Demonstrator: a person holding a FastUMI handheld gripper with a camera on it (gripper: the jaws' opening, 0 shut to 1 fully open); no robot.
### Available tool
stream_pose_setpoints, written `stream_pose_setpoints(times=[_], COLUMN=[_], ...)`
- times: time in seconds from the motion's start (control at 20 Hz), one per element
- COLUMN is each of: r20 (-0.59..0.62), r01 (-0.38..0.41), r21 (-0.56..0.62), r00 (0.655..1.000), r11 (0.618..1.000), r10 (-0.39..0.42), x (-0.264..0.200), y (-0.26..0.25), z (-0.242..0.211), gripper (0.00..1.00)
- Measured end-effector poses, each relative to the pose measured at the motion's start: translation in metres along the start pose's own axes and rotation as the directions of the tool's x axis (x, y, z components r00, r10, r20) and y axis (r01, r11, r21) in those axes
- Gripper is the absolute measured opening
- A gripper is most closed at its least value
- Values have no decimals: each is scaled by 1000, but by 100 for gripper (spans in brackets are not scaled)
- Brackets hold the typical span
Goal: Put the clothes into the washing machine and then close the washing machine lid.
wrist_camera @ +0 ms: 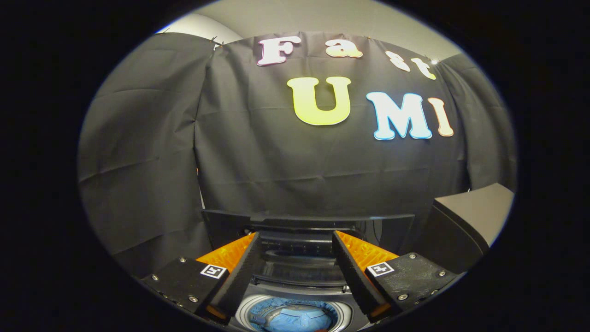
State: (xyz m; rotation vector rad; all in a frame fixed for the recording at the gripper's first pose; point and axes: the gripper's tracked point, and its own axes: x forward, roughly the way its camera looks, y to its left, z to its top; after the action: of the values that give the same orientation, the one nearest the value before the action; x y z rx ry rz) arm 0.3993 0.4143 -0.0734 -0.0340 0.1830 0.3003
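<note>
My gripper [295, 240] is open, with nothing between its fingers. Below and just ahead of the fingers sits a top-loading washing machine [295, 288] with its round drum opening showing. Blue clothes [295, 319] lie inside the drum. The dark lid [309, 221] stands raised at the back of the machine, beyond the fingertips. The gripper hangs above the machine and touches neither the lid nor the clothes.
A dark box-like surface [474, 207] stands to the right of the machine. Black cloth walls close the space behind and to the left.
</note>
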Motion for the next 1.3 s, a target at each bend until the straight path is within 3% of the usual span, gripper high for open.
stream_pose_setpoints(times=[0.6,1.15,1.3], r20=[-31,-226,-230], r01=[41,122,137], r21=[5,16,14], r00=[999,967,964], r11=[999,992,990], r10=[-41,-116,-130], x=[59,118,119], y=[10,3,1], z=[30,-4,-7], gripper=[95,95,95])
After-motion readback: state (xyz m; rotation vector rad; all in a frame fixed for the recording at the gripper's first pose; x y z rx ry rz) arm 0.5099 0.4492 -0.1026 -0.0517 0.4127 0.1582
